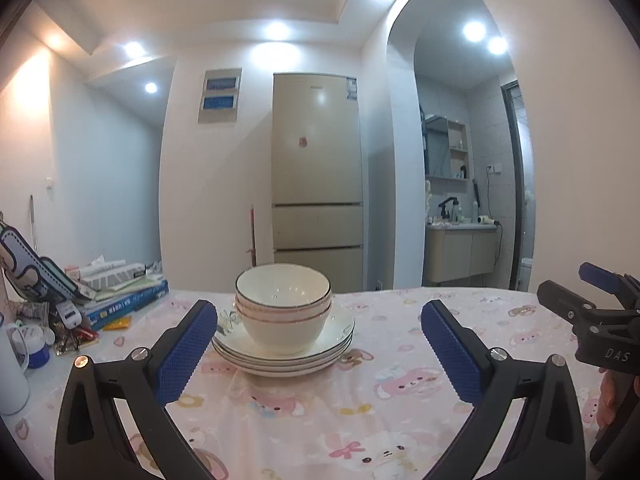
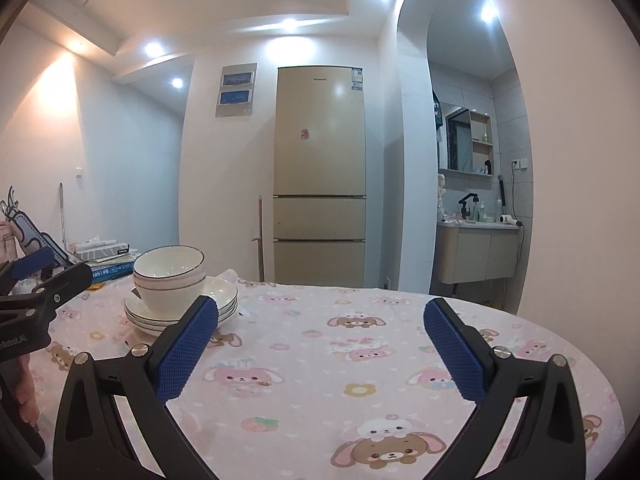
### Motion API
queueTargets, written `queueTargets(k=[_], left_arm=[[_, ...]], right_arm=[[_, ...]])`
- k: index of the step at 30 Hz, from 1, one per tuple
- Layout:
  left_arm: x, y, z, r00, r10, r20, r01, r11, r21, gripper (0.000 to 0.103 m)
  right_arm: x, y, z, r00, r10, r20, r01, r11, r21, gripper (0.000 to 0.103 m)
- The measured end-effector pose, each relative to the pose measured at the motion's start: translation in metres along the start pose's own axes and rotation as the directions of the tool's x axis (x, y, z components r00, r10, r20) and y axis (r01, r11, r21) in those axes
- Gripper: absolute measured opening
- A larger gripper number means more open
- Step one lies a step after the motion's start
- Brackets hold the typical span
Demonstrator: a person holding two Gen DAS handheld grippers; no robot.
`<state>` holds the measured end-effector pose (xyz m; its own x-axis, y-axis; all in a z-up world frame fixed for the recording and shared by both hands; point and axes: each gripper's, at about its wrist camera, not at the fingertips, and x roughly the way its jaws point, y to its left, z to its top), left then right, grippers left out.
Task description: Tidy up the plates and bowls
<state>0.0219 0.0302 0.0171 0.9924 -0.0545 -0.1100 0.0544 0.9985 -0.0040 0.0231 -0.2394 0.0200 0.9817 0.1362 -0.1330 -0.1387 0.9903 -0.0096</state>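
Centre of left wrist view, just beyond the fingertips: dish stack on table
Bowls (image 1: 283,307): nested stack, cream with dark rims, upright, sitting on plates; upper left in right wrist view (image 2: 169,280)
Plates (image 1: 340,330): stacked flat under bowls, resting on tablecloth; bowls sit left of plate centre in right wrist view (image 2: 224,294)
Left gripper (image 1: 319,320): jaws spread wide, holding nothing, blue pads either side of the stack in frame, not touching it; also seen at left edge of right wrist view (image 2: 36,276)
Right gripper (image 2: 321,316): jaws spread wide, holding nothing, over bare cloth, stack well off to its upper left; part seen at right edge of left wrist view (image 1: 600,304)
Tablecloth (image 2: 320,360): pink, cartoon animal print
Books and clutter (image 1: 120,296): left of stack, at table edge
Fridge (image 1: 318,176): beige, background centre
Washbasin alcove (image 1: 460,220): behind arch, right side
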Motion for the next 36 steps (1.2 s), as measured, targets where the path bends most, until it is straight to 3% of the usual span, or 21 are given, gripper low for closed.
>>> queueTargets(k=[7, 14, 36], left_arm=[[0.036, 0.002, -0.010, 0.983, -0.024, -0.182, 0.021, 1.000, -0.016, 0.103], [0.036, 0.002, -0.012, 0.984, 0.009, -0.175, -0.011, 1.000, -0.014, 0.103], [0.036, 0.002, -0.011, 0.985, 0.003, -0.175, -0.005, 1.000, -0.013, 0.103]], right_arm=[[0.027, -0.003, -0.006, 0.989, 0.000, -0.145, 0.002, 1.000, 0.016, 0.103], [0.031, -0.004, -0.008, 0.985, 0.000, -0.170, 0.003, 1.000, 0.018, 0.103], [0.032, -0.007, -0.008, 0.985, -0.020, -0.171, 0.025, 0.999, 0.025, 0.103]])
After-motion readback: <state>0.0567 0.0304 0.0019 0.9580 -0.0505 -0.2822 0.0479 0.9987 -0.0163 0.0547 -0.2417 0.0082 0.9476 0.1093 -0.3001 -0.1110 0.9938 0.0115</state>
